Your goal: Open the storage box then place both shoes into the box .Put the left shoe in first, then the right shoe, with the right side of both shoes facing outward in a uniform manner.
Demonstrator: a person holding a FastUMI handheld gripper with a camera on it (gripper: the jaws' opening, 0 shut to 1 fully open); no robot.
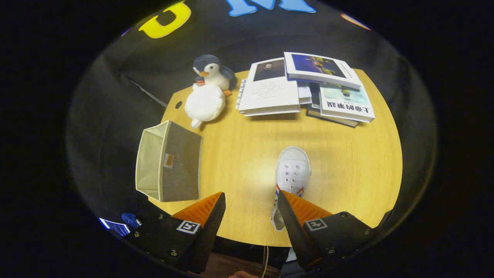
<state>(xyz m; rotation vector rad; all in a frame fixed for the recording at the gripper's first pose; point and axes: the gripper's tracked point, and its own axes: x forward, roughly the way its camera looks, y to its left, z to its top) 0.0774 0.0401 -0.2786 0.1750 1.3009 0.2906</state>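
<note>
The storage box (170, 162), a grey fabric bin with a pale lining and a small tag on its near wall, lies tipped on its side at the bench (239, 154) edge, ahead and left of the hand-held gripper (251, 200), its opening facing left, away from the shoe. A penguin plush (210, 90) sits beyond it. The shoe (292, 173), white with red-and-blue stripes and open eyelets, lies with its long axis running away from the hand-held gripper, toe pointing far, heel touching the right finger. Stacked books (305, 87) lie beyond. The fingers stand wide apart, holding nothing
</note>
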